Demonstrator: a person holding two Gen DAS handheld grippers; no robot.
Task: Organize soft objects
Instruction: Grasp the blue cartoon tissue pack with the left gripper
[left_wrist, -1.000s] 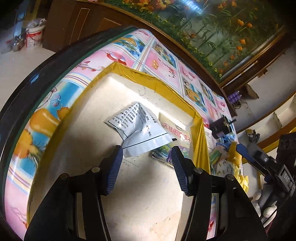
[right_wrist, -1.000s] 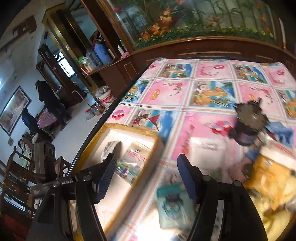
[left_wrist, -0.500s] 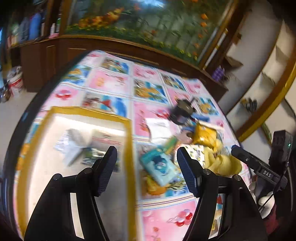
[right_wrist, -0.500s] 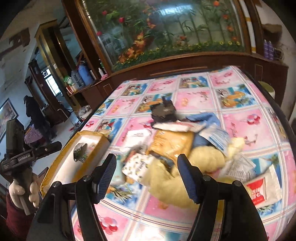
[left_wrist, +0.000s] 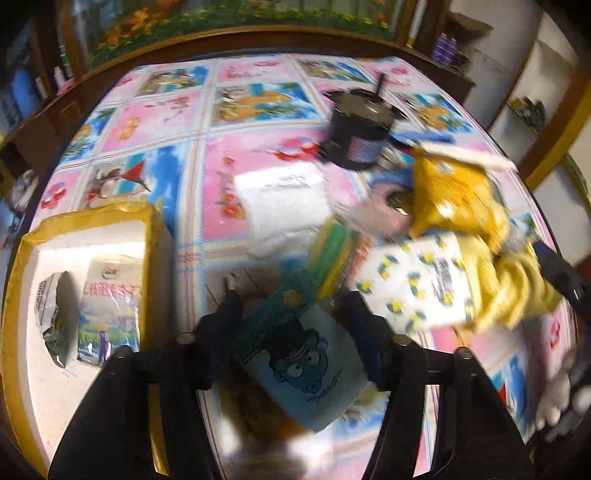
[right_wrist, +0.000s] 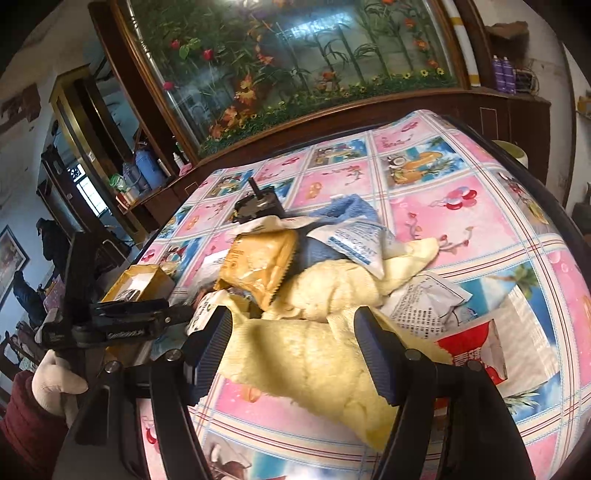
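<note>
Both moved off the box: left gripper (left_wrist: 291, 325) has been closing, seemingly gripping the blue packet (left_wrist: 306, 365); right gripper (right_wrist: 295, 347) open.

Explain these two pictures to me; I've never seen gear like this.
No machine: a person holds two clamp-like tools, each carrying a camera looking along its two fingers. One picture is from the left tool, the other from the right tool. On the patterned tablecloth lies a heap of packets and cloths beside a yellow-edged box holding two packets. The left tool's jaws have just been closing around a teal cartoon packet; blur hides whether they pinch it yet. The right tool is open above a yellow fluffy cloth, holding nothing.
</note>
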